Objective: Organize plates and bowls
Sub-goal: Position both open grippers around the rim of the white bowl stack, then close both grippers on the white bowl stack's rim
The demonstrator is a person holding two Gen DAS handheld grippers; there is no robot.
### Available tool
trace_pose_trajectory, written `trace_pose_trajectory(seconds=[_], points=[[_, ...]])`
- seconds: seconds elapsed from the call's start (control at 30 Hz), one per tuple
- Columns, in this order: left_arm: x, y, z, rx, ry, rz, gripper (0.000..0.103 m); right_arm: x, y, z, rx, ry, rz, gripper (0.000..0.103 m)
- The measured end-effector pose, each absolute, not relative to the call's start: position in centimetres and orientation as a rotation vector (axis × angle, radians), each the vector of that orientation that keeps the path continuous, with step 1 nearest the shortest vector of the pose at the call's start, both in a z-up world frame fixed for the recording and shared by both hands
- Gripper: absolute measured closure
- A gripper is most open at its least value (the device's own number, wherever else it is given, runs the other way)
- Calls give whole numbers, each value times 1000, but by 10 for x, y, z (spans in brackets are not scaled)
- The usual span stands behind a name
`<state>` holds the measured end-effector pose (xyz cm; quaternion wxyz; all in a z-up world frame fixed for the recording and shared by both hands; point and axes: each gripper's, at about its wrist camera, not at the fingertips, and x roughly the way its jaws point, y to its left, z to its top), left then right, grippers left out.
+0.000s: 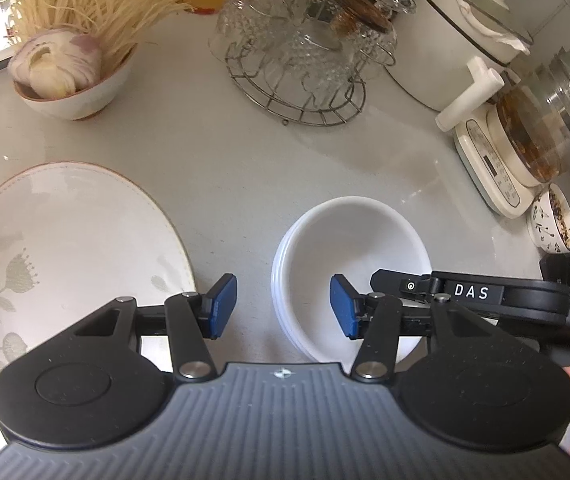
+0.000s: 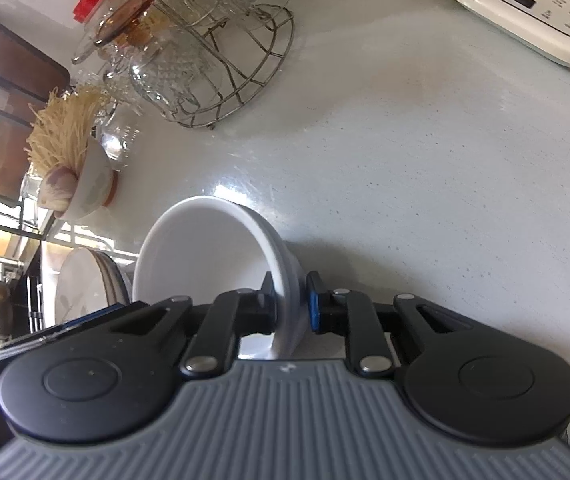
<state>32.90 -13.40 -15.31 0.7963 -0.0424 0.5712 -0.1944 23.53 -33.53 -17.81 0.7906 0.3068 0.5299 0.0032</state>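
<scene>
A stack of white bowls [image 1: 349, 248] sits on the pale counter in the left wrist view. My right gripper [image 2: 291, 304] is shut on the near rim of the stacked white bowls [image 2: 205, 252]; its black arm [image 1: 473, 292] reaches in from the right. My left gripper [image 1: 283, 306] is open and empty, hovering just left of the bowls. A large white plate with a leaf pattern [image 1: 61, 248] lies to the left; it also shows in the right wrist view [image 2: 81, 284].
A bowl of noodles and onion [image 1: 69, 76] stands at the back left. A wire rack of glass cups [image 1: 305, 52] is behind. A white pot [image 1: 457, 40], a glass kettle on its base [image 1: 533, 136] and a small patterned cup [image 1: 553, 220] line the right side.
</scene>
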Motion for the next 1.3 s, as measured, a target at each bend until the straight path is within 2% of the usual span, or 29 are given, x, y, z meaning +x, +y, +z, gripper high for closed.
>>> trace_pose_trajectory(seconds=[0.7, 1.03, 1.3], points=[[324, -174, -186, -35, 1264, -497, 48, 208, -358, -174, 721, 1102, -77, 86], [324, -167, -200, -110, 1309, -514, 82, 205, -359, -177, 727, 1119, -72, 86], [322, -160, -185, -129, 1270, -508, 83, 209, -354, -163, 707, 1090, -43, 85]])
